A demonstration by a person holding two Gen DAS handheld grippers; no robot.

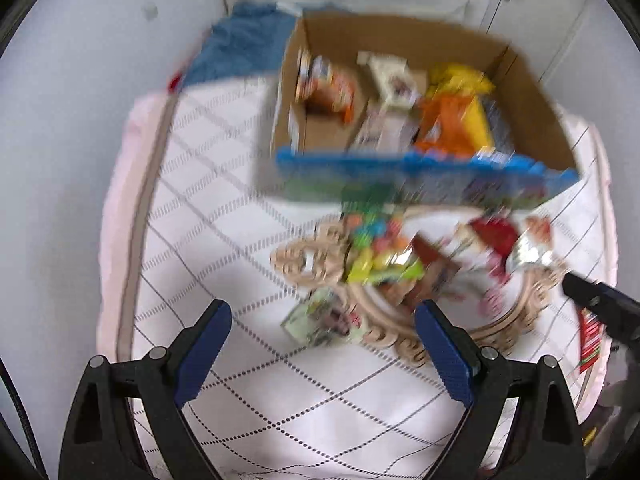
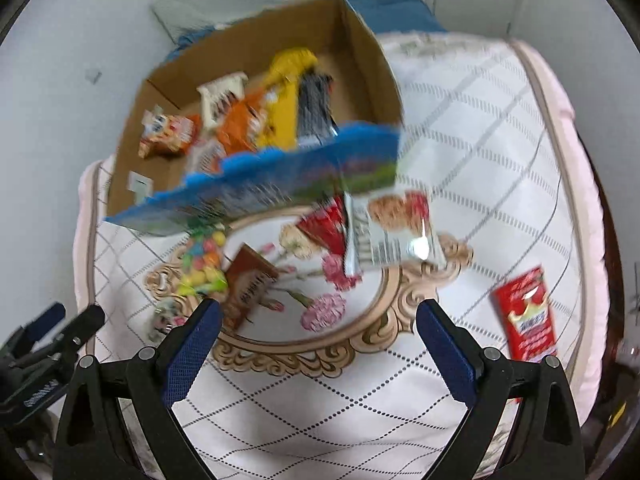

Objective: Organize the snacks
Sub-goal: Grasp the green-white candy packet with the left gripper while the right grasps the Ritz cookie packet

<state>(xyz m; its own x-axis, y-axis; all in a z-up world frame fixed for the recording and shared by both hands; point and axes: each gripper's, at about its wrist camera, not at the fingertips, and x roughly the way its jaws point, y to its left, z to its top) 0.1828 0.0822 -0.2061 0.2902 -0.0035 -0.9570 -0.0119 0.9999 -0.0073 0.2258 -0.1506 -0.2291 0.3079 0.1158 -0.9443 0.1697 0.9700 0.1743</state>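
Observation:
A cardboard box (image 1: 532, 120) (image 2: 368, 56) with a blue printed front holds several snack packs. Loose snacks lie in front of it on a quilted white cover: a colourful candy bag (image 1: 380, 256) (image 2: 204, 264), a brown bar (image 2: 248, 288), a red pack (image 1: 496, 236) (image 2: 326, 224), a silver cookie pack (image 2: 396, 228), a small pale packet (image 1: 320, 316) and a red box (image 2: 528, 312) off to the right. My left gripper (image 1: 322, 320) hangs open over the pale packet. My right gripper (image 2: 318, 320) stands open above the flowered oval, holding nothing.
The snacks rest on a beige ornate oval print (image 2: 384, 316) in the middle of a pink-edged cushion top (image 2: 560, 92). A blue cloth (image 1: 244, 48) lies behind the box. Each view shows the other gripper at its edge (image 1: 592, 296) (image 2: 52, 332).

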